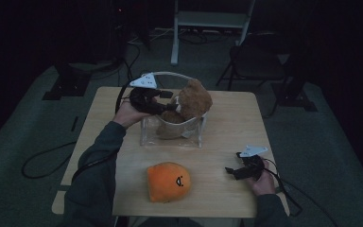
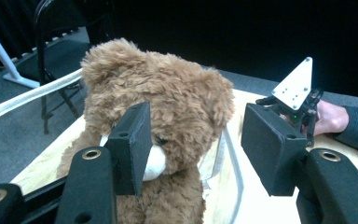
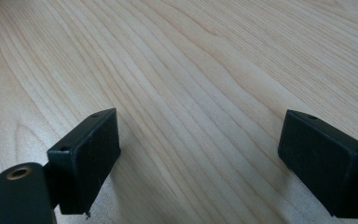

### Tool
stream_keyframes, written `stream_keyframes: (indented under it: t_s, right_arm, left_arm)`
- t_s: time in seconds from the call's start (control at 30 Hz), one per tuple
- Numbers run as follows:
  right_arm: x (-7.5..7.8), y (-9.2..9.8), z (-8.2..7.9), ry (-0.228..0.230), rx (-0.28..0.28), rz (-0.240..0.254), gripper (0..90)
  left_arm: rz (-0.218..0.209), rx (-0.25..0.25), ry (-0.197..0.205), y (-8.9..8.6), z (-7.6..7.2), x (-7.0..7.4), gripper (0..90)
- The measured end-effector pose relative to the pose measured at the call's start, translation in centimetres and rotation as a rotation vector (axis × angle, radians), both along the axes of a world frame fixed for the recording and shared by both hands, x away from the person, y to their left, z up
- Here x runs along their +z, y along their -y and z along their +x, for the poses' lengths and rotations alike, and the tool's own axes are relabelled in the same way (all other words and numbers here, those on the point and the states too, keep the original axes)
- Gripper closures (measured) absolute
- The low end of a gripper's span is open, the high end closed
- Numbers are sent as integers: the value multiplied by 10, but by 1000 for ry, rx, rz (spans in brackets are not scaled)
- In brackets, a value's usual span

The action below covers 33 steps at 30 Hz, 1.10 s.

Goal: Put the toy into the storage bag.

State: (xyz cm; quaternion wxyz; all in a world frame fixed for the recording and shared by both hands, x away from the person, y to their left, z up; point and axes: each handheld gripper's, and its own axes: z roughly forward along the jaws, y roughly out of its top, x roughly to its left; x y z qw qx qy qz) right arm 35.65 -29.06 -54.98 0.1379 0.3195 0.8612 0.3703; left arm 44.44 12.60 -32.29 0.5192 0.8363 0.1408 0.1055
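Fingers [image 2: 130, 144] of the left gripper [image 2: 200, 154] are held apart in front of a brown teddy bear [image 2: 168, 102], with no pad seen pressing on it.

Seen from above, the left gripper [image 1: 163, 105] is held level at the bear's nine o'clock, the forearm reaching up from six o'clock in a dark sleeve. The teddy bear [image 1: 192, 100] is seated in a clear plastic bag [image 1: 170, 135] with a white strap handle, near the table's twelve o'clock. The right gripper [image 3: 200, 158] is held low over the bare wood at the table's four o'clock, its jaws spread wide with nothing between them. An orange plush toy [image 1: 168, 181] with a stitched face is set at six o'clock. The light wooden table [image 1: 231, 123] stands on grey carpet in a dim room; a folding chair [image 1: 255, 59] and a white frame [image 1: 208, 21] are seen beyond it.
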Motion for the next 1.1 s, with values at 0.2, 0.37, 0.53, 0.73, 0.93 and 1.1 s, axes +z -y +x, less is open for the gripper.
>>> stream_keyframes:
  t_s: [0.2,0.37,0.53,0.73,0.93,1.1]
  right_arm:
    - [0,0,0,1,-1,-1,119]
    - [0,0,0,0,-1,-1,119]
    - [0,0,0,-1,-2,0,119]
    - [0,0,0,-1,-1,-1,119]
    - [0,0,0,0,-1,-2,119]
    - [0,0,0,-1,-1,-1,119]
  left_arm:
    - [-6,-1,19,-5,-11,2,420]
    - [-14,-13,32,-6,-20,1,413]
    - [-14,-24,40,-6,-29,-2,404]
    - [-18,-31,40,-8,-36,-5,400]
    - [-24,-31,35,-13,-40,-10,399]
    - [-39,-32,31,-15,-45,-14,392]
